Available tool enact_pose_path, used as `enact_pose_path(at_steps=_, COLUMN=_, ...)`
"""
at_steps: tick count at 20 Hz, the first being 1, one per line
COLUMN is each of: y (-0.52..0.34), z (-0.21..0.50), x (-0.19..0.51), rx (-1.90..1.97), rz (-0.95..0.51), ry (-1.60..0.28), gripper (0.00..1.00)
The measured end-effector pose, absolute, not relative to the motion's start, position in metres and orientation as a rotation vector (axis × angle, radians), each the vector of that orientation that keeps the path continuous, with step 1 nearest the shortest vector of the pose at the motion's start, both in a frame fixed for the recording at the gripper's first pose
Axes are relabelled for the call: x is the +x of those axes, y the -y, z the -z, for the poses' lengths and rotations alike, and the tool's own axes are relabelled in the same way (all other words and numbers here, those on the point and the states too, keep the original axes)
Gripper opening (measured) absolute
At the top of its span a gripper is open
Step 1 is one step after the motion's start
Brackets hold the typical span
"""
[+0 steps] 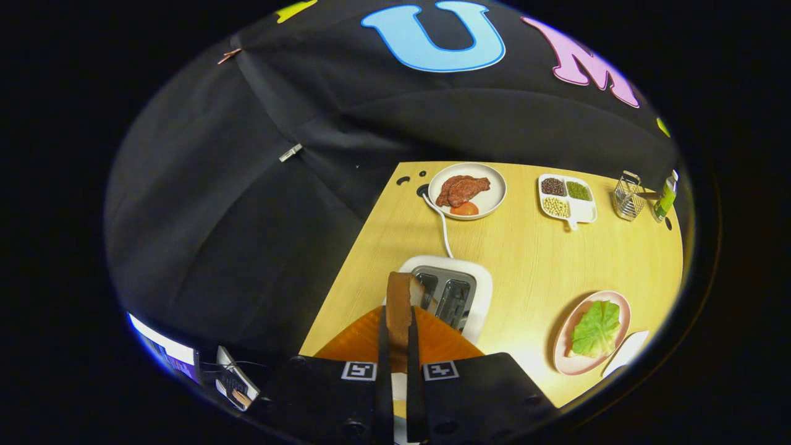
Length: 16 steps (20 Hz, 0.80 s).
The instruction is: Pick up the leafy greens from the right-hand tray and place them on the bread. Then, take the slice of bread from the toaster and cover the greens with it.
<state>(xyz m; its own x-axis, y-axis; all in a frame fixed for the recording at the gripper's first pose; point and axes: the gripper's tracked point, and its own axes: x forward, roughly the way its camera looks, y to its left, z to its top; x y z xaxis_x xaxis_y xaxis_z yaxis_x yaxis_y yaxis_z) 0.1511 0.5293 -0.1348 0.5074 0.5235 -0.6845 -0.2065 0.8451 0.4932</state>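
My gripper (398, 314) is shut on a brown slice of bread (399, 295), which stands edge-up between the fingers. It hangs above the left part of the white toaster (484, 279), whose two slots (454, 301) lie just right of the slice. Off to the right on the wooden table, a leaf of green lettuce (596, 327) lies on a pink plate (563, 353). What is under the leaf is hidden. A white tray (627, 352) shows just beyond that plate at the table's right side.
At the far side of the table stand a white plate with meat and a tomato slice (468, 190), a divided dish of beans (567, 199), a wire holder (627, 196) and a green bottle (664, 201). The toaster's white cable (442, 228) runs toward the meat plate.
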Motion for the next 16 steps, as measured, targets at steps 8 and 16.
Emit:
enact_pose_path(at_steps=8, y=-0.454, z=0.082, x=0.15, rx=0.501, rz=-0.469, ry=-0.841, gripper=0.13)
enact_pose_path(at_steps=16, y=-0.321, z=0.111, x=0.135, rx=0.427, rz=-0.373, ry=-0.786, gripper=0.13)
